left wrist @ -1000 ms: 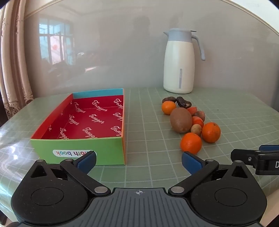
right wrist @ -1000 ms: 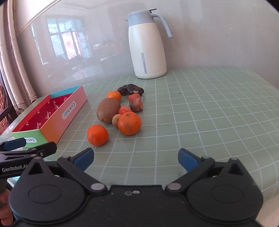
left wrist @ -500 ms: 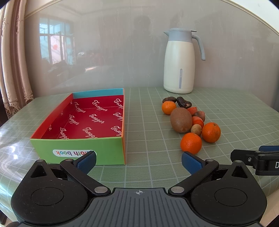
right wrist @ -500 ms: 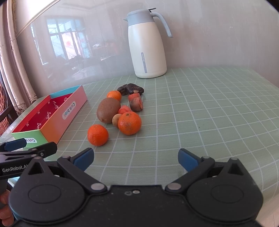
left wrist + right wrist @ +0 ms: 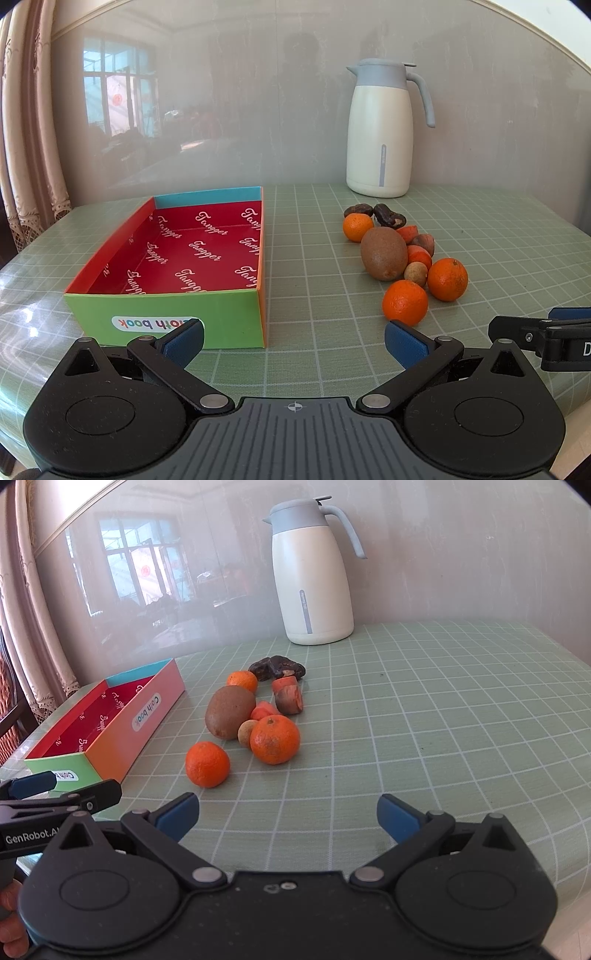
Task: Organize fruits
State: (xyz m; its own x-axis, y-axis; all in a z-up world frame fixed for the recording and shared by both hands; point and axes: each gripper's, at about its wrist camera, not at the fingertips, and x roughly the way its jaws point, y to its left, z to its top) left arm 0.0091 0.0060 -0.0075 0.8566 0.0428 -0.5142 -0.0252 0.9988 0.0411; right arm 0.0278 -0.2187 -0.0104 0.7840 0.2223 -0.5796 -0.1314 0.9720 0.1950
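Note:
An open box point(image 5: 166, 317) with a red lining and green front wall stands empty on the left; it also shows in the right wrist view point(image 5: 122, 734). To its right lies a cluster of fruit: a brown kiwi point(image 5: 383, 253) point(image 5: 229, 716), three mandarins point(image 5: 405, 302) point(image 5: 207, 764), a small tan longan point(image 5: 415, 273), orange-red pieces point(image 5: 289, 699) and dark dates point(image 5: 388, 217). My left gripper point(image 5: 293, 341) is open and empty, near the box's front right corner. My right gripper point(image 5: 288, 816) is open and empty, a little in front of the nearest mandarin.
A white jug with a grey lid and handle point(image 5: 382, 129) point(image 5: 314, 576) stands at the back by the glossy wall. The table point(image 5: 461, 720) has a green checked cloth. A curtain point(image 5: 26, 129) hangs at the left.

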